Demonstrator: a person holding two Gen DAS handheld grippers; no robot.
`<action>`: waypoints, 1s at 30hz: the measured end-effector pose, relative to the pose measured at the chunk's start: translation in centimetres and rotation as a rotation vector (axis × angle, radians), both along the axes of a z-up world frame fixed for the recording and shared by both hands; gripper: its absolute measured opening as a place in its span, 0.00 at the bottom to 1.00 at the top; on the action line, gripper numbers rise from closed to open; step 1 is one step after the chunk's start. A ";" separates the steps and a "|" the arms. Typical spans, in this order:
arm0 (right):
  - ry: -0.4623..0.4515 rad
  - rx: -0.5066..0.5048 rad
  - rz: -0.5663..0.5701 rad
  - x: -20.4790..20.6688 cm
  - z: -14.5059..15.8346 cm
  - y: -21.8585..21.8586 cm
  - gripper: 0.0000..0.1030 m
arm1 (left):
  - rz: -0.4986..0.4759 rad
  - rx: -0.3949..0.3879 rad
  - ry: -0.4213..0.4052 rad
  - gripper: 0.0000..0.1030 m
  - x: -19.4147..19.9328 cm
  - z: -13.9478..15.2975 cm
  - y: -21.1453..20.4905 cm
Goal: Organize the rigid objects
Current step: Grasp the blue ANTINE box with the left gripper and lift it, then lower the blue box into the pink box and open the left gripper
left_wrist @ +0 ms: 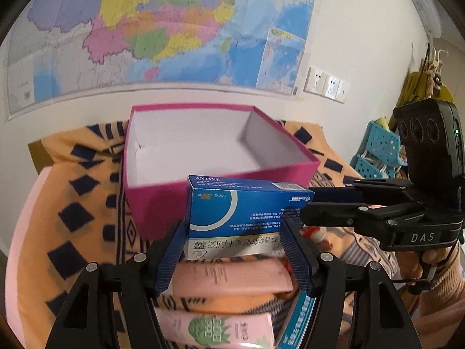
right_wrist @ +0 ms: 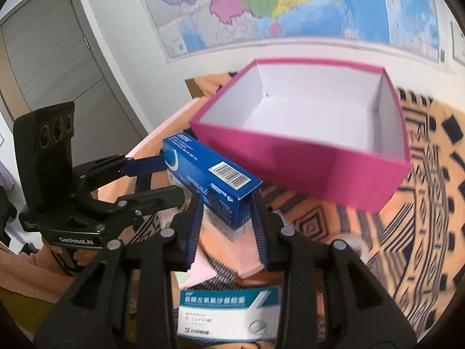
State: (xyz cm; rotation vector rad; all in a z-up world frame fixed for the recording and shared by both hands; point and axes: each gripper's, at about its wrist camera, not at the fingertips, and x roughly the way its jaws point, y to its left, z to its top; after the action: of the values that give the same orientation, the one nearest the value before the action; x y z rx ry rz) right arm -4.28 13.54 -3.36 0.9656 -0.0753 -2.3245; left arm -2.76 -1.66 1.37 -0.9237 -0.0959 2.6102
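A blue medicine box (left_wrist: 241, 215) is held just in front of an open pink cardboard box (left_wrist: 203, 148) with a white, empty inside. My left gripper (left_wrist: 234, 250) is shut on the medicine box across its long sides. My right gripper (right_wrist: 226, 221) is shut on one end of the same box (right_wrist: 209, 180). The right gripper (left_wrist: 308, 206) reaches in from the right in the left wrist view. The left gripper (right_wrist: 162, 180) reaches in from the left in the right wrist view. The pink box (right_wrist: 308, 157) stands behind it.
An orange cloth with dark diamonds (left_wrist: 75, 203) covers the table. Two pink tubes (left_wrist: 229, 276) and a teal-edged box (left_wrist: 299, 322) lie below the left gripper. A white and teal medicine box (right_wrist: 229, 311) lies below the right gripper. A map (left_wrist: 145, 29) hangs on the wall.
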 end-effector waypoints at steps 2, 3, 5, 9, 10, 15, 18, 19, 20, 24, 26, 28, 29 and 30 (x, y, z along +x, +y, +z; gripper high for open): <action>0.020 0.005 0.004 -0.7 0.8 0.0 0.36 | 0.004 0.008 0.009 0.66 -0.6 0.5 -0.2; 0.027 0.003 0.006 -1.1 1.1 0.0 0.36 | 0.008 0.013 0.012 0.66 -0.9 0.8 -0.3; 0.038 -0.005 0.011 -1.9 1.6 0.0 0.36 | 0.014 0.018 0.020 0.66 -1.6 1.2 -0.4; 0.061 -0.012 0.016 -4.0 2.6 0.3 0.36 | 0.029 0.013 0.024 0.66 -3.1 1.8 -0.6; 0.063 -0.012 0.016 -4.0 2.8 0.5 0.36 | 0.033 0.013 0.024 0.66 -3.3 1.9 -0.6; 0.059 -0.002 0.018 -6.7 3.2 0.5 0.36 | 0.064 0.000 0.013 0.66 -5.4 2.3 -0.9; 0.039 0.001 0.016 -8.6 2.9 0.3 0.36 | 0.082 0.004 -0.010 0.66 -7.0 2.2 -1.2; 0.029 -0.004 0.013 -9.3 2.8 0.4 0.36 | 0.087 0.003 -0.015 0.66 -7.5 2.1 -1.3; 0.019 -0.005 0.011 -9.9 2.6 0.4 0.36 | 0.093 0.004 -0.019 0.66 -7.8 2.0 -1.4; -0.027 -0.021 0.004 -12.1 1.7 0.5 0.36 | 0.110 0.012 -0.056 0.66 -9.4 1.2 -1.7; -0.055 -0.024 0.002 -13.2 1.1 0.5 0.36 | 0.121 0.013 -0.076 0.66 -10.0 0.7 -1.8; -0.087 -0.027 0.003 -14.2 0.3 0.4 0.36 | 0.131 0.013 -0.097 0.66 -10.5 0.2 -2.0; -0.100 -0.029 0.002 -14.5 0.1 0.3 0.36 | 0.136 0.010 -0.107 0.66 -10.7 -0.1 -2.0; -0.116 -0.032 0.004 -14.9 -0.3 0.2 0.36 | 0.140 0.006 -0.117 0.66 -10.9 -0.4 -2.1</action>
State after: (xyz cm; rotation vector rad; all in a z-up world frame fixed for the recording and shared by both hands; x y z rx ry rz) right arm -19.17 13.79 -3.67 1.0832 -0.1572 -2.2557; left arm -13.67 -3.73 0.96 -1.1045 -0.2066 2.6791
